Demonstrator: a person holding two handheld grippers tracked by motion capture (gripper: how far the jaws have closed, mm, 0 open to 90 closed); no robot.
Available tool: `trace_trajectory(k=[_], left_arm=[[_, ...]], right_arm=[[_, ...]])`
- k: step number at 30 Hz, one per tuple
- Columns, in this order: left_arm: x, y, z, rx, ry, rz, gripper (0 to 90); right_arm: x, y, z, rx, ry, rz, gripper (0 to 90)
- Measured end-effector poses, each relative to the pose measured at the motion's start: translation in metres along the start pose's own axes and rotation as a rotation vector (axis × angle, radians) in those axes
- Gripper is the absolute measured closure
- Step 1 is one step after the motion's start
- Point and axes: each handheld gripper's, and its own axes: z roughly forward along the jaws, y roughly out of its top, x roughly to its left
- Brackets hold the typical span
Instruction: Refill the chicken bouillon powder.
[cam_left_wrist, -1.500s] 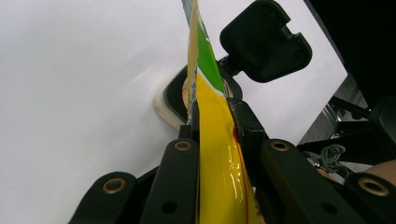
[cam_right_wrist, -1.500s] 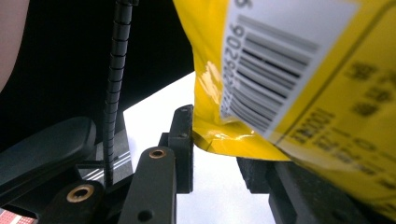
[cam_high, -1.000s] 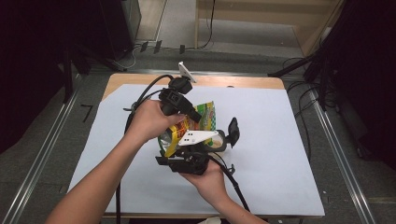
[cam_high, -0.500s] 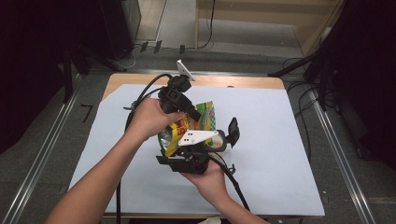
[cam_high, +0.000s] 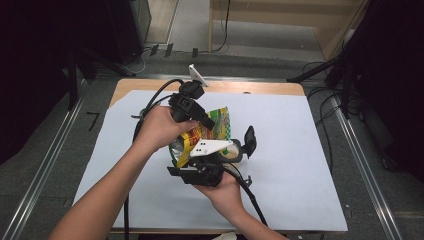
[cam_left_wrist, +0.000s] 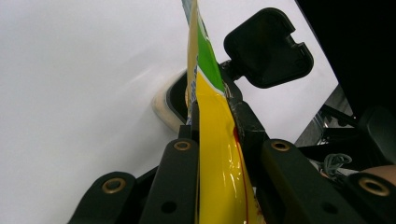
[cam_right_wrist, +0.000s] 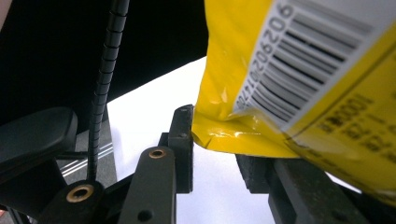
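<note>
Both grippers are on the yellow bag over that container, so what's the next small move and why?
Probably tip the bag further toward the container. The left gripper pinches the bag and its mouth seems to hang at the open container, lid flipped back.

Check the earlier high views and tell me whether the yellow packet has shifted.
No. The yellow packet sits at the same spot relative to the table's wooden far edge.

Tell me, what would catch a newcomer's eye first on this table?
Probably the bright yellow and green snack bag, held up over the middle of the white table between two black grippers. The left gripper pinches its edge. Just beyond it sits a small open container with its black lid flipped up.
</note>
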Motion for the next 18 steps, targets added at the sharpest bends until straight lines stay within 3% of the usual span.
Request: trace_trajectory(k=[18], left_arm=[[-0.0002,0.0011,0.0008,0.002,0.006,0.006,82.1]], right_arm=[[-0.0019,-0.0007,-0.001,0.01,-0.02,-0.019,70.5]])
